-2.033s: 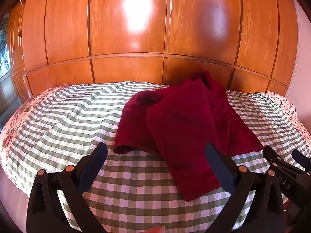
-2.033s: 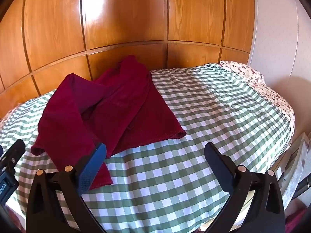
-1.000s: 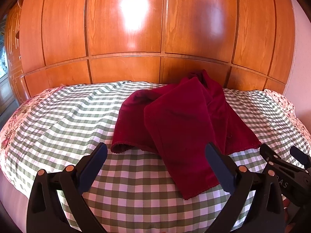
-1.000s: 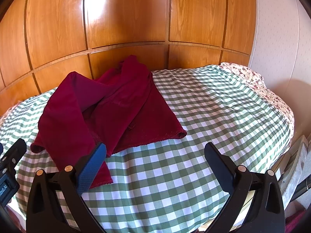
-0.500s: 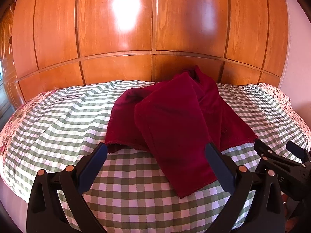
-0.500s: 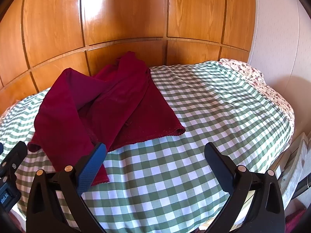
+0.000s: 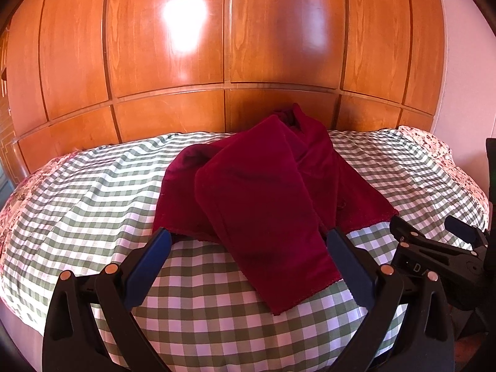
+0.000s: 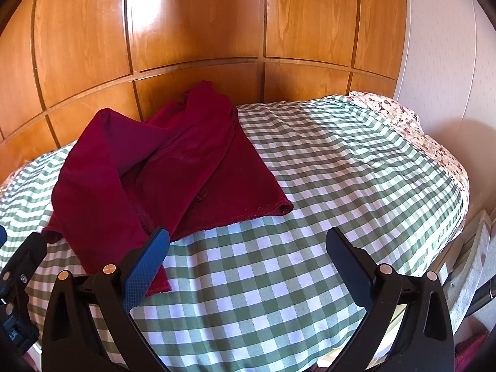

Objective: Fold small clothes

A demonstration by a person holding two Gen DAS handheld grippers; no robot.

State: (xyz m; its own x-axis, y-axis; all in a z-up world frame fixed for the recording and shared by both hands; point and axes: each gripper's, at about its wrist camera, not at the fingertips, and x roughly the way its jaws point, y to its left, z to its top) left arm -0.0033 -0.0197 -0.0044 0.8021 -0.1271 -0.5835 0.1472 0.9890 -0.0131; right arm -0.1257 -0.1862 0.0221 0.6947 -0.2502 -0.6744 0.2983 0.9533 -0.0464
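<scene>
**Both tools spread wide before a rumpled garment**

The left tool [image 7: 248, 248], wide and empty, should take the nearer hem and draw it flat before folding. The maroon garment [image 7: 263, 186] lies crumpled on the checked bed [image 7: 93, 192], just ahead of it. The right tool [image 8: 248, 248], also wide, has the garment ahead to its left.

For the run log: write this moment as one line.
step: approach | left tool: open, empty | right tool: open, empty | red garment: crumpled, unfolded on checked bedspread
</scene>
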